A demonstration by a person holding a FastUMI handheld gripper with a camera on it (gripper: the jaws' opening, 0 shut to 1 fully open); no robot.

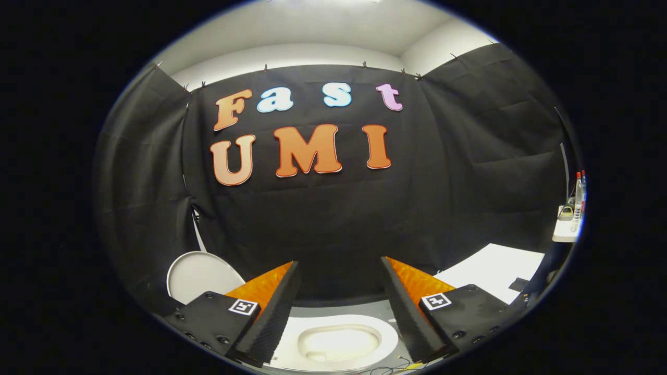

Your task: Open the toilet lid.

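Hanging wide apart and holding nothing, the tongs [338, 312] sit high above the toilet [338, 344]. Its bowl shows below, between the fingers. The white toilet lid [200, 273] stands up off to the left, looking already open.

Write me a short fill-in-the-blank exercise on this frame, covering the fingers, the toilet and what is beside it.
1. The hand-held gripper has its fingers spread ____, with nothing gripped.
2. Seen between the fingers, the toilet bowl is uncovered, so its lid is ____.
3. The raised white lid stands beyond the ____ finger.
4. Beyond the right finger lies a flat ____ surface.

Missing words: open; up; left; white
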